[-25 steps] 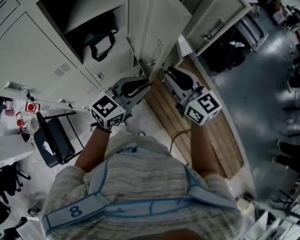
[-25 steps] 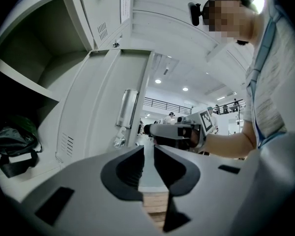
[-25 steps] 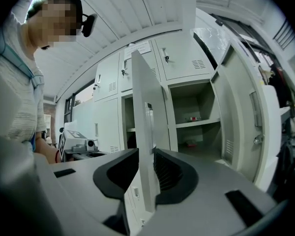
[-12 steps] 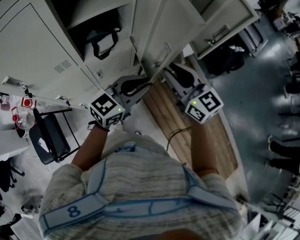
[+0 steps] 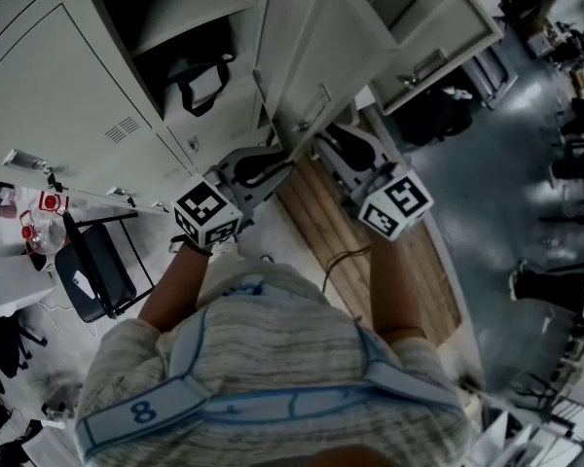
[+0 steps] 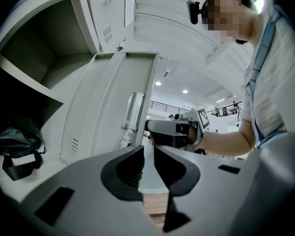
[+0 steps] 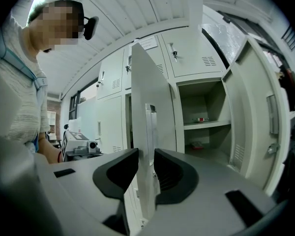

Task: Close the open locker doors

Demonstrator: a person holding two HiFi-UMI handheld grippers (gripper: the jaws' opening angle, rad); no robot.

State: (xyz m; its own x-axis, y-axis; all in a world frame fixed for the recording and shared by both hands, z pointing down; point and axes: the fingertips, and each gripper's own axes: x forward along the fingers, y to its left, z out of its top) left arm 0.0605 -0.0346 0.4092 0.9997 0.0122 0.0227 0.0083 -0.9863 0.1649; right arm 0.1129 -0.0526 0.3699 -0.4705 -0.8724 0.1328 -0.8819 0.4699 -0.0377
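A pale grey locker door [image 5: 321, 56] stands open in front of me, with its handle [image 5: 314, 100] near the free edge. In the right gripper view the door's edge [image 7: 148, 127] runs between the jaws of my right gripper [image 7: 146, 173]. Those jaws have just been opening, and the pads stand clear of the edge on both sides. My left gripper [image 6: 148, 163] is on the door's other side, by the handle [image 6: 132, 111]. Its jaws are a narrow gap apart with nothing between them. The locker behind holds a black bag [image 5: 190, 81].
A second locker [image 7: 201, 122] to the right is open, its door [image 5: 438, 37] swung out. A wooden platform [image 5: 370, 251] runs along the floor under the lockers. A black chair [image 5: 97, 270] stands at the left.
Both grippers stay at the door's free edge. The head view has shifted slightly, so the lockers sit a little higher in the picture.
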